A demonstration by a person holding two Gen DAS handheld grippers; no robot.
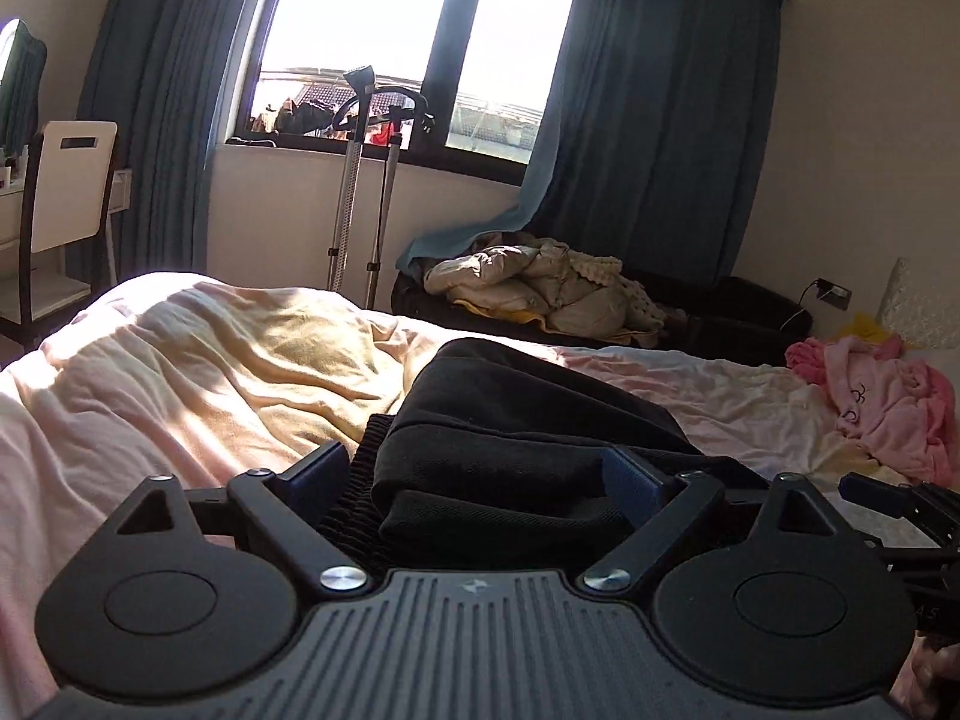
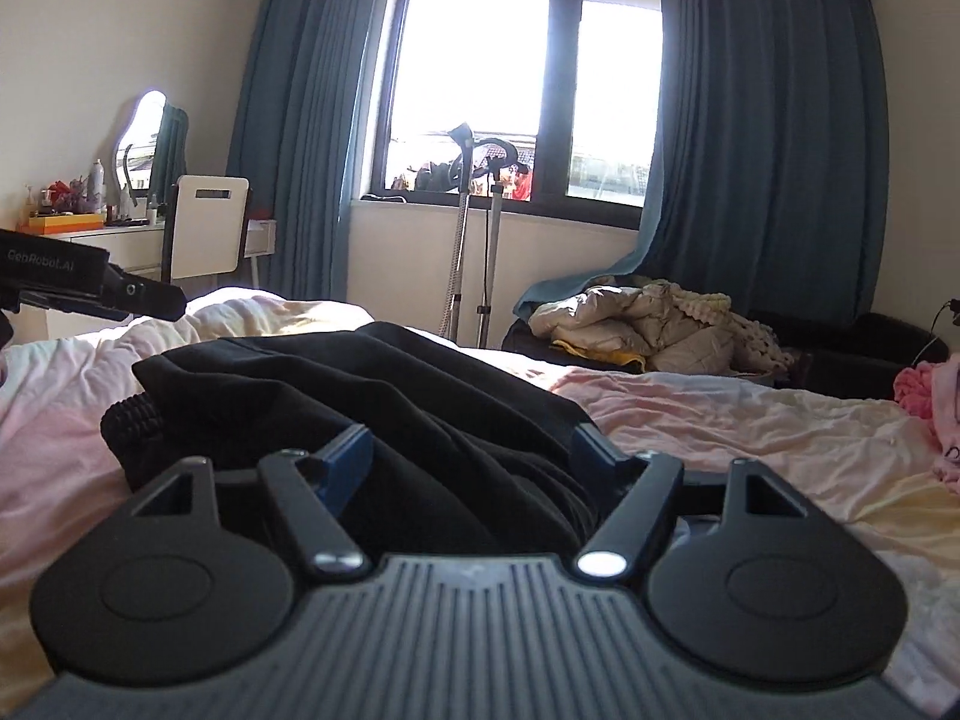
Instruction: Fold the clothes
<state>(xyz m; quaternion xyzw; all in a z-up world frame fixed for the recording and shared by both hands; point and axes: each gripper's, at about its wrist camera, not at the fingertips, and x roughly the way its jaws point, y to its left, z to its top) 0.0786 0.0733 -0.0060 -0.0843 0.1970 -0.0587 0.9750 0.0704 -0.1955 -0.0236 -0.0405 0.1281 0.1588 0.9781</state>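
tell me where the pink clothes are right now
The pink clothes lie in a heap on the bed at the far right of the left wrist view, right of the black garment and near the wall socket.

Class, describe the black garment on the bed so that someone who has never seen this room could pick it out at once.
Start at the bed with its pale pink and yellow sheet, below the window. The black garment lies folded near the bed's near edge. It is the only dark item there, with a ribbed band, unlike the pink clothes heaped farther right.
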